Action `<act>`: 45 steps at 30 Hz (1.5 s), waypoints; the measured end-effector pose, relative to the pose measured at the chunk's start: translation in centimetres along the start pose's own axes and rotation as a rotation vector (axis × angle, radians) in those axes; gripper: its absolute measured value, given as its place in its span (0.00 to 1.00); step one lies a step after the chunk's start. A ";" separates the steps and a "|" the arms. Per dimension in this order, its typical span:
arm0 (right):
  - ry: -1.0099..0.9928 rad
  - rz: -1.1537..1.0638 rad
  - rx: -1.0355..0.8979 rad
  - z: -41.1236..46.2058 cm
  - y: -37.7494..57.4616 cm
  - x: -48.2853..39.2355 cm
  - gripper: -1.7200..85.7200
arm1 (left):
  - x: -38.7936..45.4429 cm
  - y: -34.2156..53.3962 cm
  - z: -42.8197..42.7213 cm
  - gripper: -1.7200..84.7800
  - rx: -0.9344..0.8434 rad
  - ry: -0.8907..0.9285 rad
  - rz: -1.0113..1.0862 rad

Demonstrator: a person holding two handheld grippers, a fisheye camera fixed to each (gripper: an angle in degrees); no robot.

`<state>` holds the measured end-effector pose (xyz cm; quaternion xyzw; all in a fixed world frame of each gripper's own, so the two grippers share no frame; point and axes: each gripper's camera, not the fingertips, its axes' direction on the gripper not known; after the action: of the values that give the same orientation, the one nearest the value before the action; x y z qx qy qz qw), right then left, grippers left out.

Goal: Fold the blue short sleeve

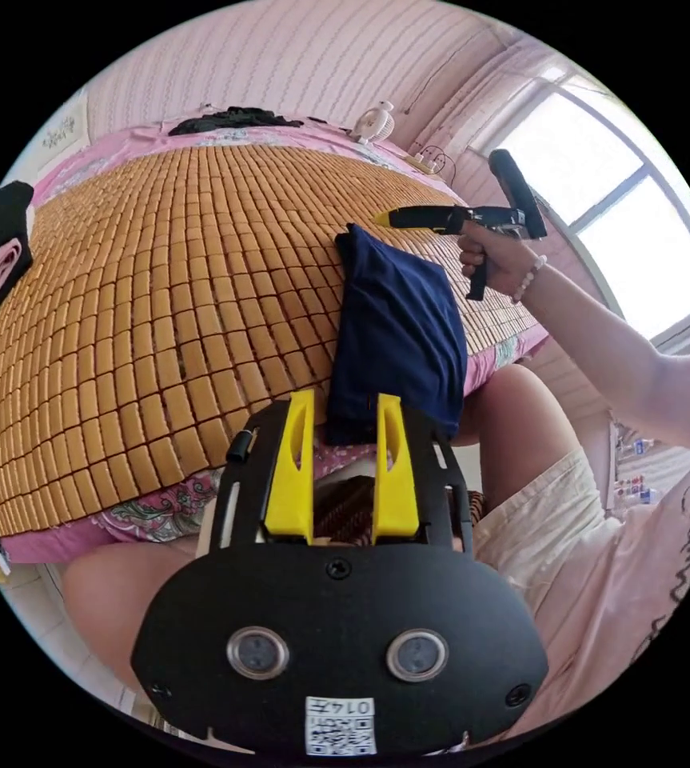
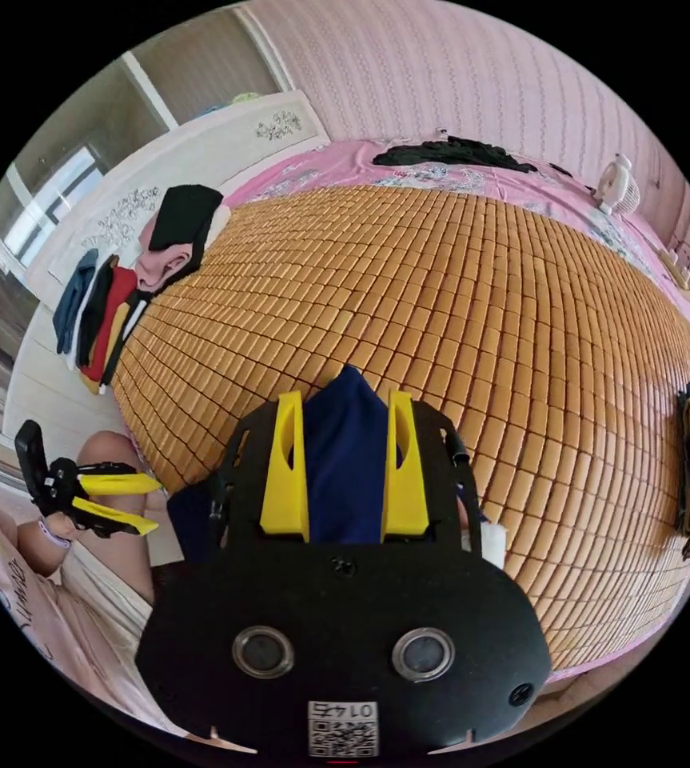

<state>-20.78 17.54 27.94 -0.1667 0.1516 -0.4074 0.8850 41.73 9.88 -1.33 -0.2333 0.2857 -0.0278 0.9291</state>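
The shirt (image 1: pixel 396 328) is already a narrow navy bundle lying at the near edge of the bed (image 1: pixel 161 312), centre-right in the left gripper view, one end hanging off toward the person's knees. Looks like the last step to me: either one more fold or just tidying it.

Left gripper (image 1: pixel 345 416) sits low in the frame with jaws apart, empty, tips just short of the shirt's near end. Right gripper (image 1: pixel 392 216) hovers over the far end; from that view its jaws look nearly together, but in its own view (image 2: pixel 345 416) they stand apart with cloth showing between them, so I can't tell if it's actually gripping.

Next move probably needs both ends pinched, then the hanging end brought up onto the mat.
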 end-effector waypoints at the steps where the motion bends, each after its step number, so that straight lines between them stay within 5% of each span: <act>1: 0.012 -0.012 -0.028 0.8 -0.6 -0.2 0.19 | -0.3 -0.2 0.6 0.16 -0.021 0.018 -0.006; 3: 0.047 -0.048 -0.138 4.0 -2.3 -1.0 0.19 | -0.6 -0.2 1.5 0.16 -0.052 0.020 0.002; 13: -0.085 -0.017 -0.099 2.8 -4.1 -1.4 0.08 | 1.6 2.1 0.0 0.05 -0.031 -0.158 0.233; 18: -0.157 0.053 0.117 -4.4 -1.5 -2.5 0.06 | 3.0 3.5 -1.7 0.03 -0.028 -0.217 0.273; 29: -0.168 -0.035 0.449 -19.8 1.0 -9.1 0.05 | 7.2 9.4 -15.8 0.01 0.274 -0.103 0.344; 37: -0.211 -0.344 0.532 -24.5 -13.8 -19.3 0.05 | 5.5 12.3 -25.8 0.01 0.551 -0.251 0.270; 45: -0.132 -0.807 0.472 -24.7 -43.2 -41.5 0.07 | -3.0 9.3 -33.7 0.03 0.825 -0.518 0.053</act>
<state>-85.60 18.88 29.35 -0.0322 -0.0788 -0.7306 0.6775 20.11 4.68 -28.47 0.1625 0.0161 -0.0560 0.9850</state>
